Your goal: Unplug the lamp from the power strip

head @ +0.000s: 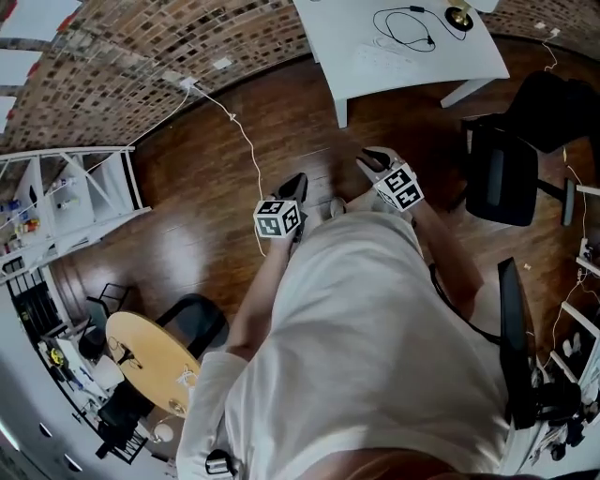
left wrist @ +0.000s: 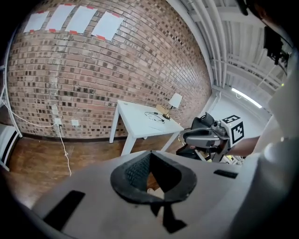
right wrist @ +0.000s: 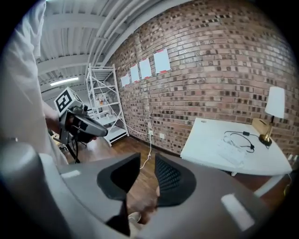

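Note:
The lamp with its white shade and brass base stands on the far corner of the white table. A looped black cable lies next to it, beside a flat white strip-shaped thing. Both grippers hang in the air in front of the person's body, well short of the table. My left gripper has its pads meeting at the tips, with nothing in them. My right gripper stands open and empty, and the wooden floor shows through the gap.
A white cord runs from a wall outlet on the brick wall across the wooden floor. A black office chair stands right of the table. White shelving is at the left, and a round wooden table is behind.

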Demonstrator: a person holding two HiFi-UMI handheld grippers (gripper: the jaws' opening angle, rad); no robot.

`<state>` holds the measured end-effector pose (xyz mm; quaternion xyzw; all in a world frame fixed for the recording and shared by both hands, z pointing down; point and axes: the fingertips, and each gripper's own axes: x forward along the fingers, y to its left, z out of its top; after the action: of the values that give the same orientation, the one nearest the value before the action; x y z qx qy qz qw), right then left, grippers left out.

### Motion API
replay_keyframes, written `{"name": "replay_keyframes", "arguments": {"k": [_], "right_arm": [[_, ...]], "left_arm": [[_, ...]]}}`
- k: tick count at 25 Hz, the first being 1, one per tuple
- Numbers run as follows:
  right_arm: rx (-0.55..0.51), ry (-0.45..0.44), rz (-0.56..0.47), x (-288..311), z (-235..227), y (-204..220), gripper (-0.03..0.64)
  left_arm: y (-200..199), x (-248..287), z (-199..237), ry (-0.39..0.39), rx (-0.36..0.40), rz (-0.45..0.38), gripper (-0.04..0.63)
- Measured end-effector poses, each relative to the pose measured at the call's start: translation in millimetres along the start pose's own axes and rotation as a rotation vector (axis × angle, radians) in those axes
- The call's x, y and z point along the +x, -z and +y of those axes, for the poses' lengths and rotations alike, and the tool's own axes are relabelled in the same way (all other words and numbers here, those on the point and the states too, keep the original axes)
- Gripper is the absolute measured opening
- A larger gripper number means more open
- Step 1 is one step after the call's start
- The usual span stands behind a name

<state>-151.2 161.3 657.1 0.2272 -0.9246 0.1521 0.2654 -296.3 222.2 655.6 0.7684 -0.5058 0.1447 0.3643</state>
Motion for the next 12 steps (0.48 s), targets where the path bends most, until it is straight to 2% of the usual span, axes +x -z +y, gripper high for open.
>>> {"name": "replay_keyframes", "arguments": {"k": [6, 12], "right_arm": [[0.084, 0.064, 0.034, -20, 2, 28, 0.092], [0.066, 0.069, 0.038, -30, 8, 34, 0.089]], "left_arm": [[20, 11, -26, 0.094, 0.062, 0.058, 0.003], [24, 19, -33, 0.103, 0.045, 0.043, 0.003]]}}
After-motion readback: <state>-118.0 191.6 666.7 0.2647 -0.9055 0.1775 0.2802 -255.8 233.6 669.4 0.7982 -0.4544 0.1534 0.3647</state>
